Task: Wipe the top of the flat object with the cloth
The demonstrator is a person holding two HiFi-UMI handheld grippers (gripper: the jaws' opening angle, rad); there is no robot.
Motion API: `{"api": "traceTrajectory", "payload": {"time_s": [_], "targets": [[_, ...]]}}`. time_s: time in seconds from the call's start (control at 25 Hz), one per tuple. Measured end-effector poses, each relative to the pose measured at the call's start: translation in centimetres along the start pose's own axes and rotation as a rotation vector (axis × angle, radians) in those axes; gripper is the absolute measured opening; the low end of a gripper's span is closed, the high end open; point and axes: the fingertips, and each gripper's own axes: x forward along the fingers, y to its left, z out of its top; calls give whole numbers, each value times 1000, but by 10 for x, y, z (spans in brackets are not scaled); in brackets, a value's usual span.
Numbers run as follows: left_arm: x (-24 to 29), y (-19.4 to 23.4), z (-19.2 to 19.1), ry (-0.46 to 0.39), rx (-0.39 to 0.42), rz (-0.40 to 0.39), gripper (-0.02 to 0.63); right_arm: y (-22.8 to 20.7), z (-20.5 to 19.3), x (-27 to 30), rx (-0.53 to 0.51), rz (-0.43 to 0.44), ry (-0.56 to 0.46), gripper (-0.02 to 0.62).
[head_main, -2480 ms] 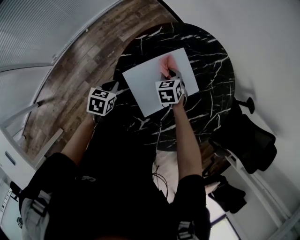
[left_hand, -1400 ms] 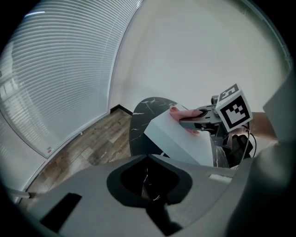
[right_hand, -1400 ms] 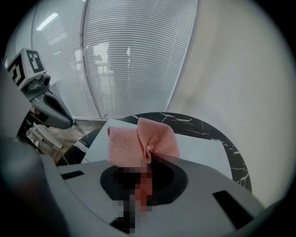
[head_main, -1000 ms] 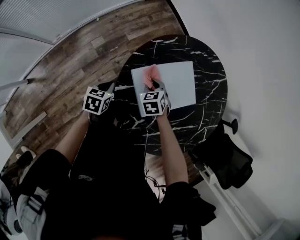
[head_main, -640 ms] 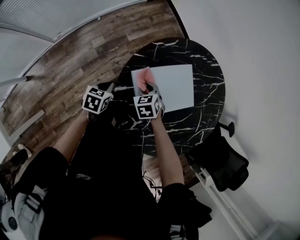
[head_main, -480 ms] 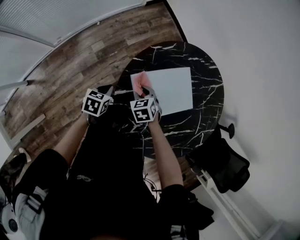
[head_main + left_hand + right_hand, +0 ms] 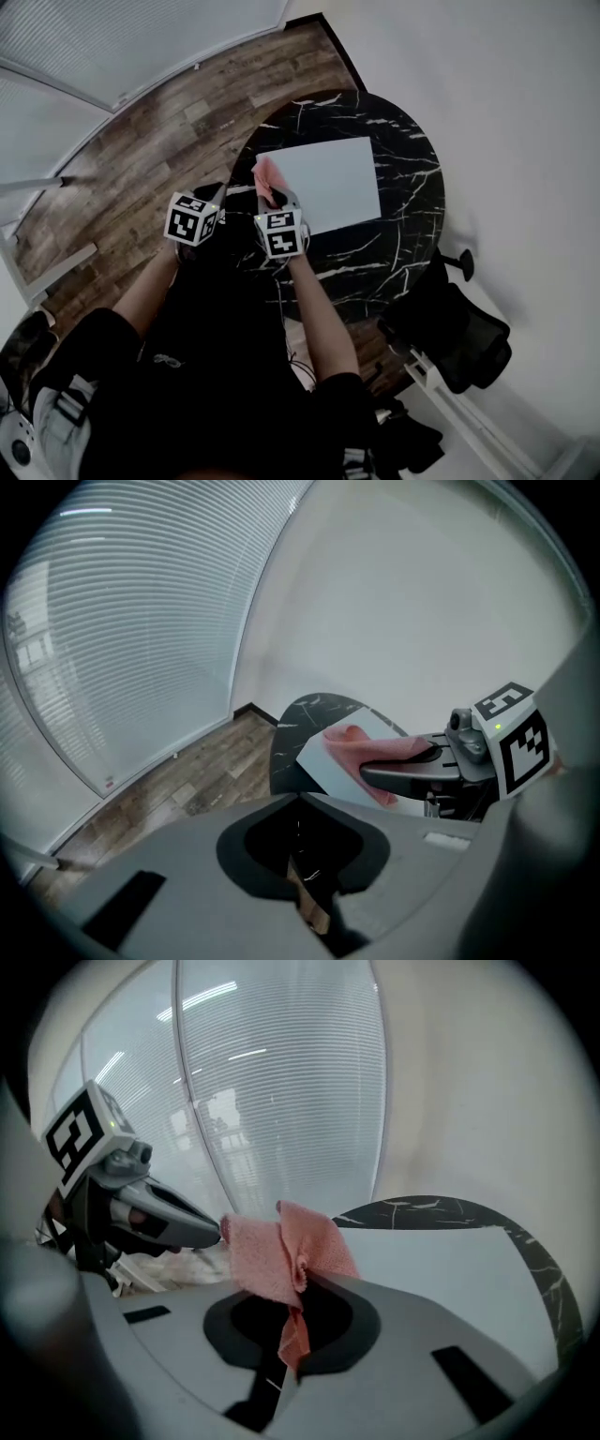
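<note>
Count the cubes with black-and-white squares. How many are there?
2. One cube sits on the left hand-held gripper; the other cube sits on the right hand-held gripper, which grips the pink cloth. None seems hidden.

A round black marble table (image 7: pixel 403 225) stands on wood flooring (image 7: pixel 159 131), a black chair (image 7: pixel 459 342) just beside it.

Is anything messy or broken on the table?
Nothing stands out. The white sheet lies flat on the black marble table, and the pink cloth is bunched in the right gripper at the sheet's left edge.
</note>
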Motion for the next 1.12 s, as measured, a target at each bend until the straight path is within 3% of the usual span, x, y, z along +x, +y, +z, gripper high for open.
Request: {"api": "traceTrajectory", "payload": {"time_s": [0.24,0.4,0.68,0.88,1.12], "targets": [[-12,-33,20,-80,67,-23,-2,-13,14,-67,125,-122,-205,6],[-16,-64,17,-76,114,-59,-2,-9,-2,-109,254,-140,-327,8],[-35,-132,16,-212,178,-167,-2,-7,-42,-177,365,-229,-477,6],[-45,-174,-21,-162,214,-207,-2,-2,-74,-223,417,-300,-529,6],[-64,-227,-93,-52,362,-272,-2,22,-120,-261,435,-350,-525,6]]}}
